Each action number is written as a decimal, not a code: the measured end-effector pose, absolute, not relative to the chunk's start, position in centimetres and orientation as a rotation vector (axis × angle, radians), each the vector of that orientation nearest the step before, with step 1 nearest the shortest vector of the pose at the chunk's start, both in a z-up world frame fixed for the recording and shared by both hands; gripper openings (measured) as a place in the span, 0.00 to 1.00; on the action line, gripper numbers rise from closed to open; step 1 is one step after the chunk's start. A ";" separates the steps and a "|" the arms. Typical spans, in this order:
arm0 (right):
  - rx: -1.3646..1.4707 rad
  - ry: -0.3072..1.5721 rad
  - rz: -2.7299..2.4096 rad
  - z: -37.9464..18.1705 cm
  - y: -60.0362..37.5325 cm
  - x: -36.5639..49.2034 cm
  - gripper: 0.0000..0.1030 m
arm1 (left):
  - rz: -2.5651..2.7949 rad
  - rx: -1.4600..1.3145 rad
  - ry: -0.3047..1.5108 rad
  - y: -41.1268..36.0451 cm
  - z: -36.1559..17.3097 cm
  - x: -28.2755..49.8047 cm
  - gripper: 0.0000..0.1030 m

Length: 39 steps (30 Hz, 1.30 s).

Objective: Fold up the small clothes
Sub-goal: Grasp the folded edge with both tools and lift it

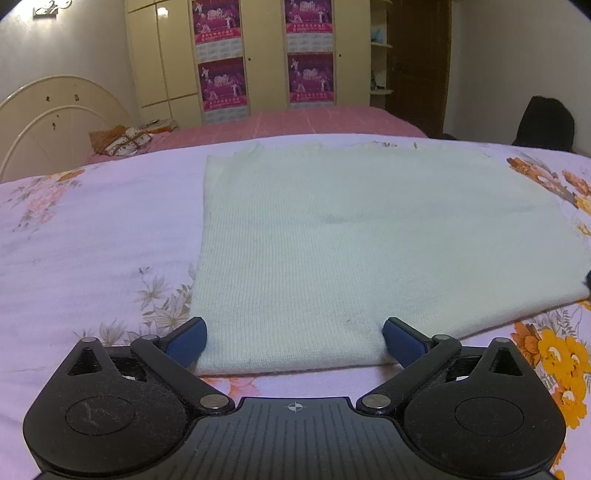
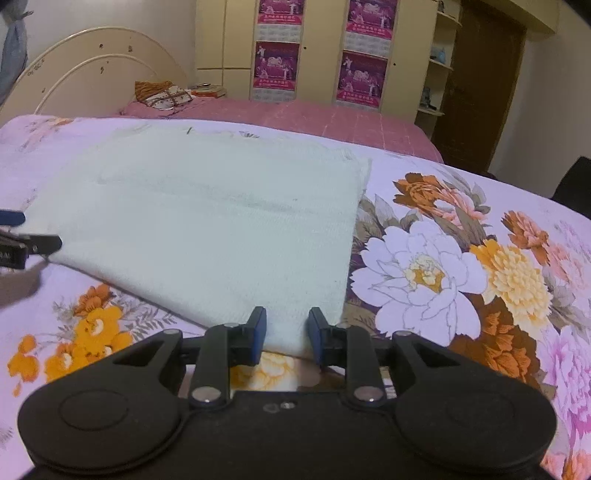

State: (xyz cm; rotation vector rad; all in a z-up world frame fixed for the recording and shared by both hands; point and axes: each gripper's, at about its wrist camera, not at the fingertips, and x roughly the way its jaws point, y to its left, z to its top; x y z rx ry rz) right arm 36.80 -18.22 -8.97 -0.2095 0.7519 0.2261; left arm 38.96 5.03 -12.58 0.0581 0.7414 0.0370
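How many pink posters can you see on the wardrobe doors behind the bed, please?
4: upper left, lower left, upper right and lower right on the wardrobe. The top pair is cropped, so more may sit higher.

Pale mint ribbed knit garment (image 1: 332,240); lilac bedsheet (image 1: 92,240), orange-white floral print.

Floral bedsheet (image 2: 480,258) underneath; pink bed (image 1: 314,123) beyond — cream wardrobe (image 1: 166,55) (magenta posters (image 1: 221,81)); dark door (image 2: 480,85).
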 end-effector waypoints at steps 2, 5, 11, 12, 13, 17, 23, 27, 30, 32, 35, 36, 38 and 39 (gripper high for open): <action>-0.195 0.740 0.227 -8.4 -18.5 36.0 0.24 | 0.067 0.061 0.751 5.1 -11.9 38.6 0.98; -0.194 0.726 0.229 -7.7 -18.9 34.6 0.24 | 0.110 0.009 0.717 5.8 -10.6 36.4 0.98; -0.130 0.712 0.227 -6.3 -19.4 33.1 0.25 | 0.102 -0.442 0.741 9.3 -11.8 34.2 0.68; -0.121 0.712 0.230 -6.2 -19.1 33.1 0.25 | 0.112 -0.526 0.730 9.8 -12.3 34.2 0.68; -0.109 0.712 0.236 -6.2 -18.9 33.0 0.25 | 0.122 -0.594 0.709 10.3 -12.6 34.1 0.68; -0.074 0.710 0.264 -5.7 -17.3 33.2 0.25 | 0.128 -0.846 0.649 12.1 -13.8 35.1 0.68; 0.004 0.709 0.336 -5.7 -15.2 35.7 0.15 | 0.128 -0.934 0.573 12.3 -15.0 38.0 0.68; 0.018 0.693 0.378 -5.9 -13.2 38.5 0.08 | 0.153 -0.933 0.536 12.0 -15.7 39.7 0.57; 0.024 0.677 0.395 -6.3 -11.8 40.7 0.07 | 0.193 -0.951 0.553 12.4 -16.9 41.1 0.18; 0.027 0.672 0.398 -6.8 -11.0 42.3 0.06 | 0.190 -0.993 0.545 13.1 -17.8 41.9 0.10; 0.015 0.664 0.399 -7.3 -9.7 44.3 0.05 | 0.186 -0.949 0.551 12.8 -17.3 42.9 0.06; 0.012 0.660 0.402 -7.4 -9.3 44.6 0.05 | 0.172 -0.956 0.531 12.8 -16.7 42.6 0.06; -0.007 0.644 0.407 -7.3 -8.4 45.2 0.05 | 0.141 -0.942 0.474 12.9 -15.4 42.1 0.06; -0.016 0.634 0.411 -7.3 -8.1 45.3 0.05 | 0.132 -0.935 0.470 13.0 -15.1 42.2 0.06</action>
